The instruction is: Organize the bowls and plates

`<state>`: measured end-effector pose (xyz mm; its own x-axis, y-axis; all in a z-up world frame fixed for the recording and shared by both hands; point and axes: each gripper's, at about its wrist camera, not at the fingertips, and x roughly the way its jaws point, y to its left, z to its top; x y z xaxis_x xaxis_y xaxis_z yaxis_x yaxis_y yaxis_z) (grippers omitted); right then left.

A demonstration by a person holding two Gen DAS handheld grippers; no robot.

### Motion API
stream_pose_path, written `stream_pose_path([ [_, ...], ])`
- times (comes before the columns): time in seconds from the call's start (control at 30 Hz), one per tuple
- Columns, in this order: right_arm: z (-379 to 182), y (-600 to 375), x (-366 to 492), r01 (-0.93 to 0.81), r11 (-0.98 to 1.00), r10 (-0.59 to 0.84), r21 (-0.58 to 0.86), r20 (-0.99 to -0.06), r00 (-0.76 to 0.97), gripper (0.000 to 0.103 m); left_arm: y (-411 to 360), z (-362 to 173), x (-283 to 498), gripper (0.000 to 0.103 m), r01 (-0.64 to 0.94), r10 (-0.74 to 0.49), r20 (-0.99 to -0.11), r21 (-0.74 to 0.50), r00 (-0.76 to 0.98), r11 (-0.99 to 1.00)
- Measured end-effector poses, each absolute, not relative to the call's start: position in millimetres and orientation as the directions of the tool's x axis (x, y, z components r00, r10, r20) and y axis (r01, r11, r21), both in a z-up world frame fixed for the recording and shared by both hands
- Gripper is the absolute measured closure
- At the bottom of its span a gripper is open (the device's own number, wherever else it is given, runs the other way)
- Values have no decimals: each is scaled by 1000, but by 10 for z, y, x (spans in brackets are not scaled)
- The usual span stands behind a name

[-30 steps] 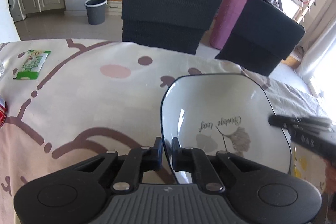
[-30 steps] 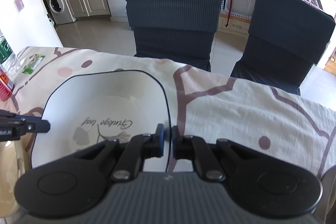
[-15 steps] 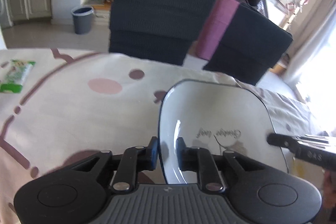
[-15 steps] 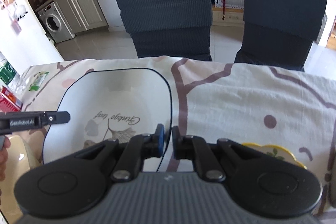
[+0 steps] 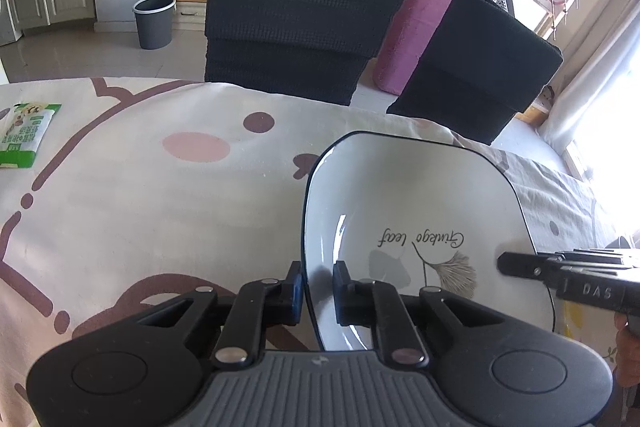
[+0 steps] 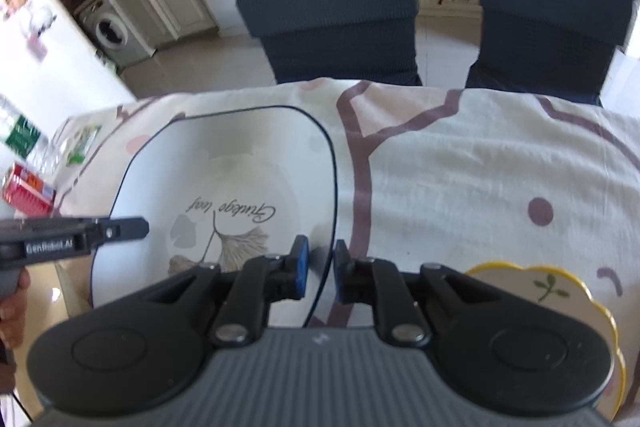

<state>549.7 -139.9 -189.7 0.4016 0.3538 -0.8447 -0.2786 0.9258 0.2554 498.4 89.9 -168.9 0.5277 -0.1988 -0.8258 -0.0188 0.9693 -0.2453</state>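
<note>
A white square plate (image 5: 420, 195) with a dark rim and a ginkgo leaf print lies on the patterned tablecloth (image 5: 160, 211). My left gripper (image 5: 319, 287) straddles its left rim. Its jaws are closing, and a gap still shows between the rim and the inner pad. In the right wrist view the plate (image 6: 232, 155) sits at the left. My right gripper (image 6: 320, 267) straddles its right rim, jaws opening and pads off the rim. Each gripper shows from the side in the other's view, the right gripper (image 5: 505, 263) and the left gripper (image 6: 141, 227).
A yellow-rimmed scalloped plate (image 6: 552, 291) lies near my right gripper. Two dark chairs (image 5: 304, 7) (image 5: 476, 67) stand behind the table with a pink cushion (image 5: 416, 35) between them. A green packet (image 5: 24, 135) and a red can (image 6: 28, 191) lie at the far left.
Both pairs of jaws, tight on the plate's rim a second ago, now stand apart from it. The right wrist view has tipped, bringing the yellow-rimmed plate into sight.
</note>
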Motion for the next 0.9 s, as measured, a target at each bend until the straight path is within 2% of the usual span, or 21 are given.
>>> stream_pose_path([
  [0.13, -1908, -1258, 5495, -310, 931, 311, 192, -862, 401, 77, 919, -1699, 4968, 87, -4, -209, -820, -249, 533, 968],
  [0.3, -1911, -1373, 5537, -204, 943, 329, 264, -837, 437, 86, 942, -1710, 4975, 87, -10, -220, -815, -266, 535, 964],
  [0.43, -1903, -1338, 5512, -248, 942, 317, 225, -838, 445, 86, 936, -1708, 4966, 88, -6, -214, -812, -259, 544, 966],
  [0.9, -1839, -1412, 5386, -244, 939, 331, 242, -828, 453, 86, 926, -1552, 4859, 90, 2, -224, -781, -274, 583, 962],
])
